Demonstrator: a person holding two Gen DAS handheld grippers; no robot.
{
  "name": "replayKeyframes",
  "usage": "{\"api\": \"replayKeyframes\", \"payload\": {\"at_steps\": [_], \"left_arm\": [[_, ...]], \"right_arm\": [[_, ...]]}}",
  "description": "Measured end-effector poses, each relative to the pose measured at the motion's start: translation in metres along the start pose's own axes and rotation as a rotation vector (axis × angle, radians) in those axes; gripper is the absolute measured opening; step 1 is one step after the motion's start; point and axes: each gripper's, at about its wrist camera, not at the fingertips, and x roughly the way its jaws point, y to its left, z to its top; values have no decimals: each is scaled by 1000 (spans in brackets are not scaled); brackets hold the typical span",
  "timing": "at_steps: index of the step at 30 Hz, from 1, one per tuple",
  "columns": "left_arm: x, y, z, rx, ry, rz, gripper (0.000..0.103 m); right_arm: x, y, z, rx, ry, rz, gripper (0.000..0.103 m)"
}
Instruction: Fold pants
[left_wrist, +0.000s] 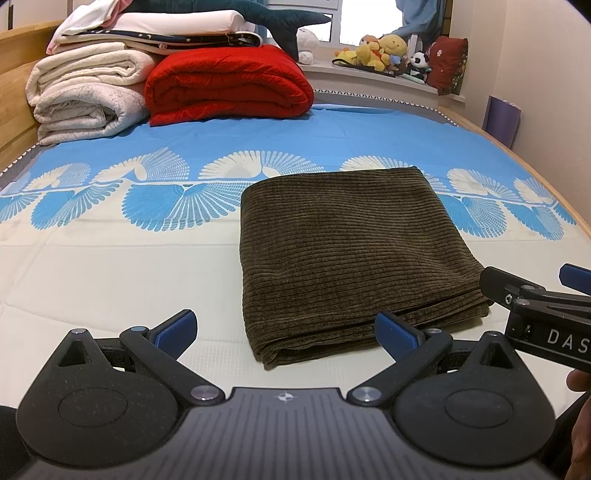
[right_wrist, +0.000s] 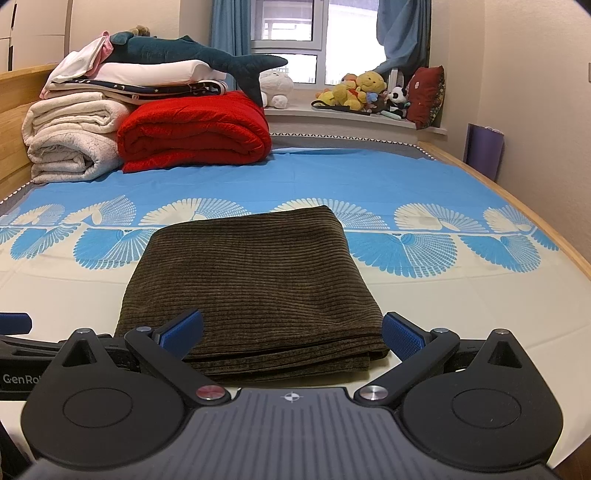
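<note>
Pants (left_wrist: 347, 258): brown corduroy, already folded into a compact rectangle w/ several layers, lying flat on the bed sheet (left_wrist: 110, 280), mostly on the cream part w/ the far edge over the blue-and-white fan pattern. Left gripper (left_wrist: 284, 332) has its fingers spread wide, nothing between them, sitting just short of the near-left corner. Right gripper (right_wrist: 291, 332) likewise spread wide and empty, its blue pads either side of the near edge, low over the stacked layers; can't tell if it touches the cloth. Handling, as a guess: thick ribbed fabric, soft and floppy, moderately heavy for clothing, grippy not slick, not fragile. Layers will slide apart or sag if pinched on one ply only. Best hold prob. at the two near corners, biting through the whole stack at the visible layered edge, one gripper per corner, so the bundle stays square. Red blanket (left_wrist: 225, 85) and white blankets (left_wrist: 85, 96) are well apart at the far end, no interference.
</note>
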Motion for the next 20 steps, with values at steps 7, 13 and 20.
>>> {"api": "replayKeyframes", "payload": {"at_steps": [7, 13, 20], "left_arm": [[0, 0, 0, 0, 0, 0, 102], [0, 0, 0, 1, 0, 0, 102], [0, 0, 0, 1, 0, 2, 102]], "right_arm": [[0, 0, 0, 0, 1, 0, 102], [0, 0, 0, 0, 1, 1, 102], [0, 0, 0, 0, 2, -1, 102]]}}
